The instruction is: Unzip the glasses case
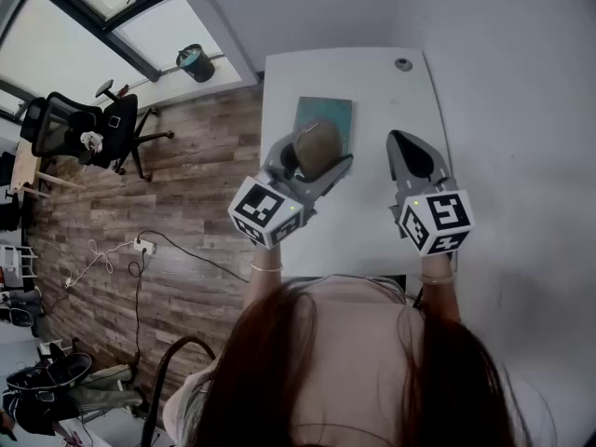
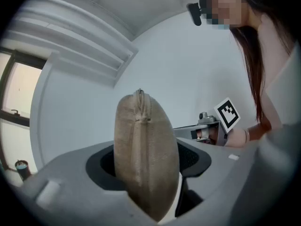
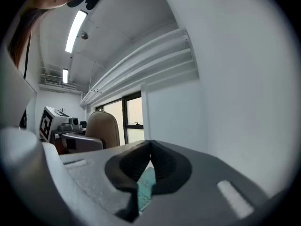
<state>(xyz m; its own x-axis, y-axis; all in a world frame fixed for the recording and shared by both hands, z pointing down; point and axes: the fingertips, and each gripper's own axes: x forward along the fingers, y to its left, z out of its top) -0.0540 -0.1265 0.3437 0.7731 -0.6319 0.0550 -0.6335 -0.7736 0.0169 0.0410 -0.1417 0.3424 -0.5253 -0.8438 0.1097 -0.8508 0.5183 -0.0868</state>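
At left, above the white counter (image 1: 372,82), I see my left gripper (image 1: 313,164) pinching the tan glasses case (image 1: 318,143) over a teal pad (image 1: 331,110). My right gripper (image 1: 402,143) hovers beside it, jaws pressed together on nothing.

A white bench (image 1: 279,91) stands against a plain white wall (image 1: 521,110), which runs beyond it and along its right side. Left of the bench lies a floor (image 1: 186,203) of grey-brown wooden planks. Well left of the bench a black office chair (image 1: 98,124) stands on castors. Beyond the chair, window panes (image 1: 102,7) in dark frames let in daylight. A dark bucket (image 1: 196,61) sits near the bench's far left corner. A white power strip (image 1: 142,245) with trailing cables lies left of the bench's near end. Ceiling strip lights (image 3: 75,29) glow overhead.
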